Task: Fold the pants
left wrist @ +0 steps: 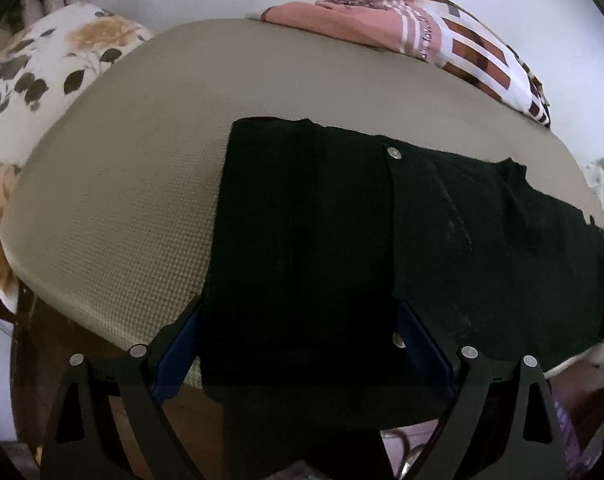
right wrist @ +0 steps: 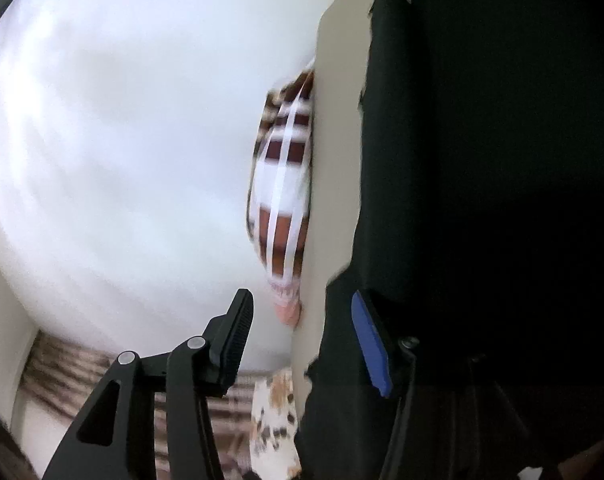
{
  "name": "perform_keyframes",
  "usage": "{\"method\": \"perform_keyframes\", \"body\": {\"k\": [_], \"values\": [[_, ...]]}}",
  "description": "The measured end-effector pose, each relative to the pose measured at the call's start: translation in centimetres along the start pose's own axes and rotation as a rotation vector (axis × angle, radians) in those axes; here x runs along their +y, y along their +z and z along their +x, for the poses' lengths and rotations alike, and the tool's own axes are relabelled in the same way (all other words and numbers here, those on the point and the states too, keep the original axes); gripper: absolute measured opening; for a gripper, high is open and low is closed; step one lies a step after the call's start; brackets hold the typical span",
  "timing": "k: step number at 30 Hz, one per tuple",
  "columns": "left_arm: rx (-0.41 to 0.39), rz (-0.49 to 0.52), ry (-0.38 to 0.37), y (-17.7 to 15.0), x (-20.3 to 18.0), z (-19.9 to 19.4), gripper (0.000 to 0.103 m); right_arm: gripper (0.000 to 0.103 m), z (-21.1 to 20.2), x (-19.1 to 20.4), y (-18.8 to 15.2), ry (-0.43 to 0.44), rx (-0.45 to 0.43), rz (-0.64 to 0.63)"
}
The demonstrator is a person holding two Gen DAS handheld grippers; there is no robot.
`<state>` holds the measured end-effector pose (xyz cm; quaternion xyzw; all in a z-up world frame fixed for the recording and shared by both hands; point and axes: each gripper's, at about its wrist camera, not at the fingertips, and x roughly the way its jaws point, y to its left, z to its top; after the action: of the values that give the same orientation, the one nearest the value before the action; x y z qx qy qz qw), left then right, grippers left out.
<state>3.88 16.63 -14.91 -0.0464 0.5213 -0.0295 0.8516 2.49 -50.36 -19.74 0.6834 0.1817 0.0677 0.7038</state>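
Black pants (left wrist: 401,248) lie on a grey-green textured pad (left wrist: 134,200), folded, with metal buttons showing. My left gripper (left wrist: 298,316) is open at the pad's near edge, its two blue-padded fingers (left wrist: 178,360) standing either side of the pants' near end, the cloth lying between them. In the right wrist view the camera is rolled sideways; the pants (right wrist: 481,200) fill the right half. My right gripper (right wrist: 302,320) is open, one ribbed finger (right wrist: 238,328) free in the air, the blue-padded finger (right wrist: 369,344) against the pants' edge.
A brown, pink and white patterned blanket (left wrist: 441,40) lies at the pad's far edge, also in the right wrist view (right wrist: 286,184). A floral pillow (left wrist: 42,72) lies at the left. A white wall (right wrist: 122,140) is behind. Dark wood (left wrist: 62,340) shows below the pad's near edge.
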Motion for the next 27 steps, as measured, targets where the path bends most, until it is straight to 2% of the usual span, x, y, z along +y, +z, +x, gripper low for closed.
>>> {"method": "perform_keyframes", "body": {"k": [2,4,6,7,9,10,11,12,14,17,19,20,21,22,23,24,25,26,27], "values": [[0.001,0.009,0.021,0.1,0.0,0.0,0.093,0.054,-0.9,1.2,1.3,-0.136,-0.045,-0.078],[0.006,0.013,0.023,0.1,0.1,0.1,0.093,0.055,-1.4,2.3,2.9,-0.216,-0.062,-0.126],[0.006,0.014,0.026,0.1,0.1,0.2,0.093,0.06,-1.1,3.2,4.5,-0.33,-0.071,-0.157],[0.006,0.014,0.029,0.1,0.1,0.2,0.093,0.061,-0.5,3.5,5.4,-0.389,-0.065,-0.167],[0.003,0.014,0.031,0.1,0.0,0.2,0.093,0.061,0.8,3.7,6.3,-0.433,-0.041,-0.176],[0.003,0.013,0.031,0.1,0.0,0.2,0.093,0.06,2.0,3.8,6.4,-0.499,-0.019,-0.186],[0.004,0.011,0.031,0.1,0.0,0.2,0.093,0.045,1.7,3.2,7.1,-0.534,-0.011,-0.19],[0.004,0.009,0.031,0.1,0.0,0.3,0.093,0.021,2.2,3.3,7.2,-0.563,-0.011,-0.199],[0.009,0.001,0.029,0.2,0.1,0.3,0.093,0.014,3.4,4.5,6.7,-0.605,-0.023,-0.247],[0.013,0.001,0.031,0.2,0.1,0.3,0.093,0.013,6.1,8.7,4.3,-0.642,-0.051,-0.423],[0.013,0.001,0.035,0.2,0.1,0.3,0.093,0.014,9.4,11.2,1.9,-0.696,-0.015,-0.567],[0.015,0.001,0.04,0.2,0.1,0.4,0.094,0.014,11.5,12.1,0.3,-0.693,0.032,-0.642],[0.016,0.002,0.041,0.2,0.1,0.5,0.094,0.016,13.1,12.5,-0.7,-0.659,0.069,-0.669],[0.016,-0.002,0.043,0.3,0.1,0.6,0.094,0.017,14.8,12.6,-2.4,-0.597,0.141,-0.699],[0.017,-0.004,0.042,0.3,0.1,0.6,0.094,0.017,16.7,12.6,-3.9,-0.613,0.217,-0.757],[0.018,-0.006,0.043,0.3,0.1,0.7,0.095,0.017,18.8,12.6,-6.0,-0.68,0.29,-0.859],[0.022,-0.009,0.043,0.3,0.1,0.7,0.095,0.02,19.8,12.5,-7.9,-0.715,0.319,-0.938],[0.023,-0.011,0.043,0.3,0.2,0.7,0.095,0.022,19.9,12.5,-9.1,-0.692,0.333,-0.96],[0.024,-0.012,0.042,0.3,0.2,0.7,0.095,0.023,19.1,12.5,-9.6,-0.618,0.348,-0.925]]}}
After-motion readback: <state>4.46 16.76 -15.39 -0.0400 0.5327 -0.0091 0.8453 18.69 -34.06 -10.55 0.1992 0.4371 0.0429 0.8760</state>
